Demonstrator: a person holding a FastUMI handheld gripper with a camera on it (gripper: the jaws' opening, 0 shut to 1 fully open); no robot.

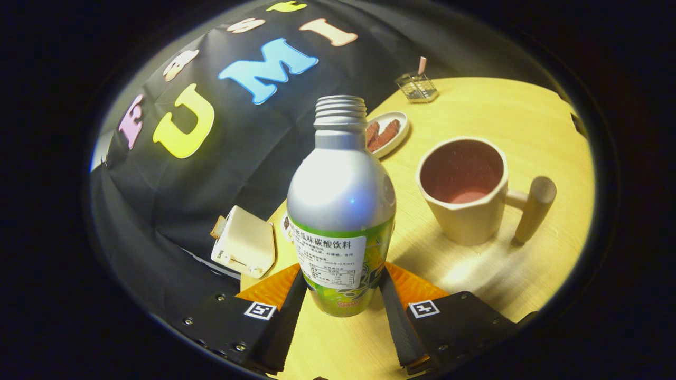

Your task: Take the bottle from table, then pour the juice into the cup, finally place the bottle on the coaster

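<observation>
Resting across the whole scene beneath and beyond the fingers was the wooden table point(501, 111), the largest thing to be seen. Next in size, the bottle point(340, 211) was held upright between the two fingers, its cap off and its threaded neck bare. The gripper point(340, 298) was seen clenched on the bottle's labelled lower body, both fingers pressed against its sides; whether the base was lifted off the table could not be told.

The cup point(465, 187), with its handle turned away from the bottle, was placed ahead of the fingers and off to the right, apart from the bottle, and looked empty. A small toaster point(245, 243) was seen just ahead of the left finger at the table's edge. Well beyond the fingers a plate point(393, 134) with dark pieces of food was set, and farther still a small wire holder point(417, 87).

It is judged that the grasp was made and the pour was to come. The bottle should be carried level until its mouth is brought over the cup, then tipped slowly, since the open neck could spill early.
</observation>
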